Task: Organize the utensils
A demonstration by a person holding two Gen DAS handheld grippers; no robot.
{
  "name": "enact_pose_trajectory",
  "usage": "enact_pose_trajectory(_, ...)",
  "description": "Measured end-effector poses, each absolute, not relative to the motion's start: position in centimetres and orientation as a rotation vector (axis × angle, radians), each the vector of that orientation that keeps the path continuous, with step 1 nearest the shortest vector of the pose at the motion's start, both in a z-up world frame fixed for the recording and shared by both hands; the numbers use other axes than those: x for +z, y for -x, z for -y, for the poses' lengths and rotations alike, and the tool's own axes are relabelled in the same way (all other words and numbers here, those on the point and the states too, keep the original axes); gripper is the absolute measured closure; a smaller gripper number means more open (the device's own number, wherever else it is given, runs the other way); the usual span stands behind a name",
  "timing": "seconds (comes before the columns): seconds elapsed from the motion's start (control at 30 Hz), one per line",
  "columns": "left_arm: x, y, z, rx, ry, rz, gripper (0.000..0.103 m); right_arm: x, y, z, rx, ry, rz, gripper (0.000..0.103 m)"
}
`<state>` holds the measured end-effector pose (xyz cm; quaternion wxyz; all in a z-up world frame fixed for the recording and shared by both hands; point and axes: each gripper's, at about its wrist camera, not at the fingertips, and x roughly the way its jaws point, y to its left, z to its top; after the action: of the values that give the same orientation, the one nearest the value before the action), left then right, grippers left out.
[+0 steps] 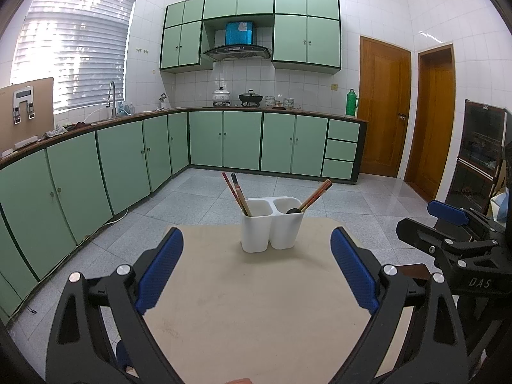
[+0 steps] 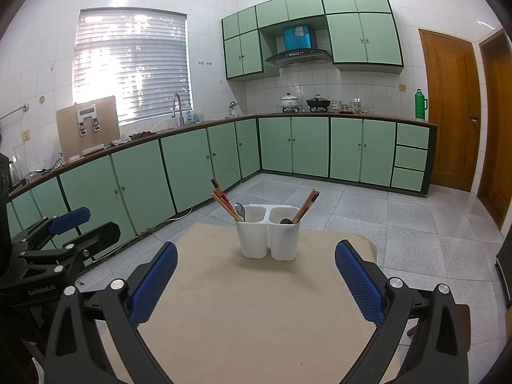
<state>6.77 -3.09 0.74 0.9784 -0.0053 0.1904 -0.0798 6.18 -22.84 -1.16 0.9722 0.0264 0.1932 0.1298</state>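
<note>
Holder: white two-compartment utensil holder (image 1: 272,224) standing upright toward the far edge of a beige worktop (image 1: 256,304), roughly centred between its sides.
Left compartment: chopsticks (image 2: 224,201) leaning out to the left, with a metal spoon (image 2: 240,211) beside them, seen in the right wrist view.
Right compartment: second bundle of chopsticks (image 1: 316,194) leaning right, plus a dark spoon bowl (image 1: 294,210) at the rim.
Left gripper (image 1: 256,268): held level over the near part of the worktop, pointing at the holder; jaws spread wide, nothing between them.
Right gripper (image 2: 256,278): alongside, same pose; jaws spread wide, nothing held.
Spacing: both grippers well apart from the holder, bare worktop between.
Edges: far worktop edge just behind the holder; rounded corners left and right.
Surroundings: grey tiled floor (image 1: 192,198) beyond, green cabinets (image 1: 128,160) along the left and back walls, wooden doors (image 1: 384,105) at right.
</note>
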Motion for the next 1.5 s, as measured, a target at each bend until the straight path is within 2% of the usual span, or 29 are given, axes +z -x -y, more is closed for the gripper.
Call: enact_pose_trajectory(1.5, 0.0, -7.1, 3.5, -0.161, 0.021, -0.406, 0.013, -2.3, -6.4, 22.4, 0.257, -0.047, -0.408, 0.006)
